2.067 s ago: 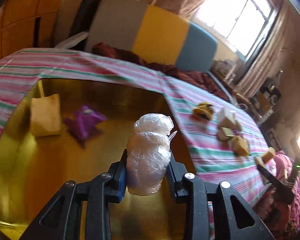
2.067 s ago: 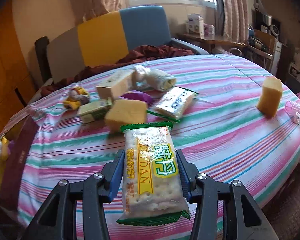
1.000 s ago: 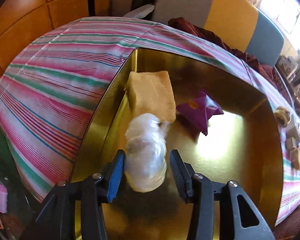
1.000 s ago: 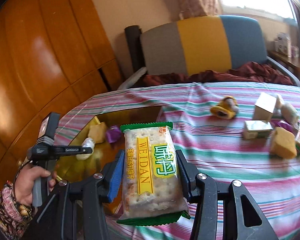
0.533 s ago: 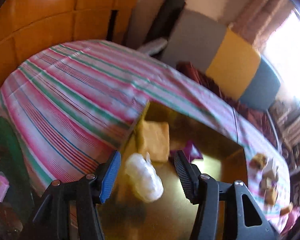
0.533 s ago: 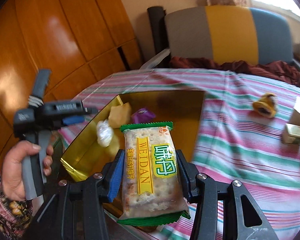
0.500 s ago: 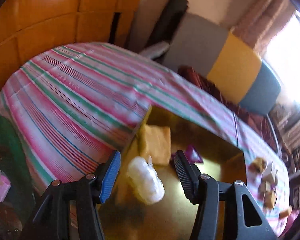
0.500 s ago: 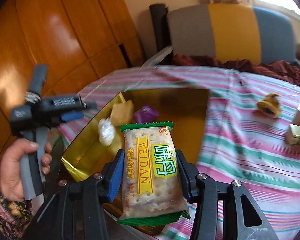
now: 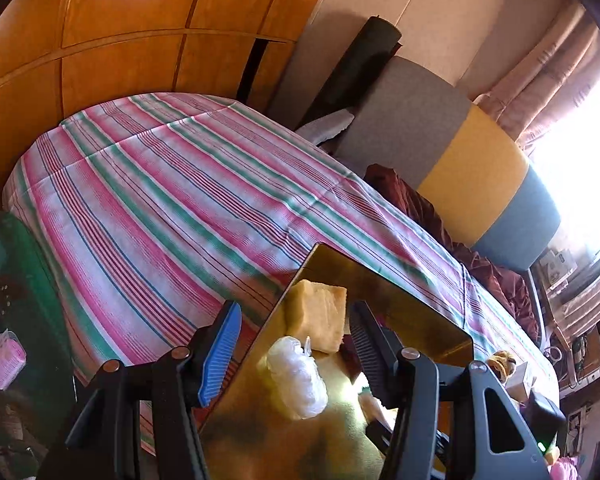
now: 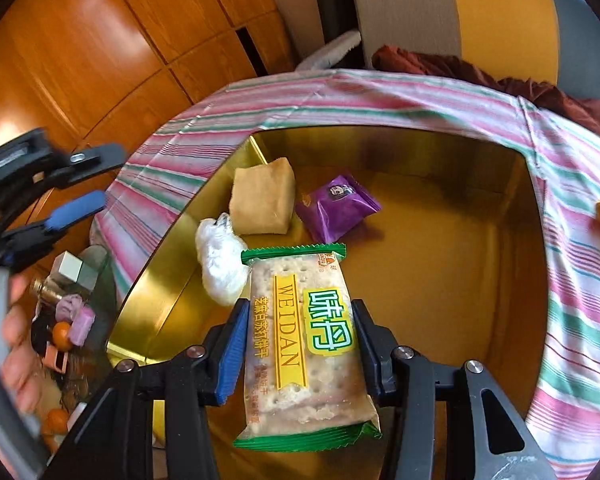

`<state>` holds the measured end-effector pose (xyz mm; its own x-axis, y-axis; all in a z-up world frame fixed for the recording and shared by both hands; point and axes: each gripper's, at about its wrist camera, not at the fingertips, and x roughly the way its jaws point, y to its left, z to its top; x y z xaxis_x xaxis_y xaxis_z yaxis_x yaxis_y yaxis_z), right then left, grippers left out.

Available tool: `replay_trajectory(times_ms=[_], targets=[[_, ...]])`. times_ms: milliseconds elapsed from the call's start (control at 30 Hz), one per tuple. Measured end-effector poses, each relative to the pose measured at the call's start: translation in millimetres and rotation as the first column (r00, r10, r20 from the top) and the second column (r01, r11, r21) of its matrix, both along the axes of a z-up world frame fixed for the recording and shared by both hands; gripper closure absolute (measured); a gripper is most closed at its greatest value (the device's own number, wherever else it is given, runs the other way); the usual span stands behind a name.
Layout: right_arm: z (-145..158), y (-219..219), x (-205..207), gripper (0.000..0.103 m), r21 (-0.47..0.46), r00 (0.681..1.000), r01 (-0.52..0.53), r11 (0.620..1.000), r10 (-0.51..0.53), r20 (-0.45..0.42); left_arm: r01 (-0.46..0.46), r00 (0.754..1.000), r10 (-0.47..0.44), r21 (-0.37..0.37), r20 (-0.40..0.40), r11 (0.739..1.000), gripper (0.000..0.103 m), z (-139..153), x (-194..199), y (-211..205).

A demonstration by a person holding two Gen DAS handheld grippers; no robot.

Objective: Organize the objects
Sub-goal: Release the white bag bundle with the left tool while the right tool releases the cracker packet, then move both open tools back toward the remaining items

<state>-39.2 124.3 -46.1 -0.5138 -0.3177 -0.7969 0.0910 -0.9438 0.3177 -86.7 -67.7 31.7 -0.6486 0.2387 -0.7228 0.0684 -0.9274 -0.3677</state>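
A gold tin box [image 10: 452, 280] sits on the striped tablecloth [image 9: 172, 208]. In it lie a tan cake block [image 10: 262, 198], a purple packet [image 10: 336, 206] and a clear-wrapped white bundle [image 10: 220, 258]. My right gripper [image 10: 296, 344] is shut on a Weidan cracker packet [image 10: 304, 344] and holds it over the box's near side. My left gripper [image 9: 296, 344] is open and empty, raised above the box's left corner; the bundle [image 9: 298, 378] and the cake block [image 9: 320, 320] lie below it. The left gripper also shows at the left of the right wrist view [image 10: 52, 200].
A grey, yellow and blue chair back [image 9: 460, 176] and a dark red cloth [image 9: 420, 208] stand behind the table. A yellow toy [image 9: 500, 360] and small boxes [image 9: 520, 376] lie on the cloth right of the box. Wood panels [image 9: 120, 40] fill the far left. Clutter [image 10: 64, 320] lies below the table's left edge.
My left gripper let go of the white bundle in the box, opened and lifted away. My right gripper carried the cracker packet from the table's right side to over the box.
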Motion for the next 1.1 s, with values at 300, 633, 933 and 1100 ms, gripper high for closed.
replay_trajectory(times_ms=[300, 633, 933, 1100], targets=[[-18.3, -15.4, -40.3, 0.051, -0.022, 0.997, 0.066, 0.998, -0.065, 0.042, 0.006, 1.000, -0.005, 0.020, -0.029, 1.000, 0.046, 7.4, 5.0, 3.0], [10.5, -1.2, -31.1, 0.038, -0.170, 0.998, 0.059, 0.984, -0.062, -0.013, 0.016, 0.999, -0.016, 0.021, -0.030, 1.000, 0.046, 6.0, 6.3, 7.9], [36.2, 28.4, 4.2, 0.035, -0.133, 0.991, 0.073, 0.988, -0.087, -0.098, 0.080, 0.996, -0.078, 0.036, -0.044, 0.996, 0.046, 0.0, 11.3, 27.7], [44.4, 42.3, 20.0, 0.033, -0.034, 0.983, 0.087, 0.996, -0.091, -0.159, 0.157, 0.987, -0.155, 0.032, -0.047, 0.987, 0.046, -5.3, 17.0, 52.7]])
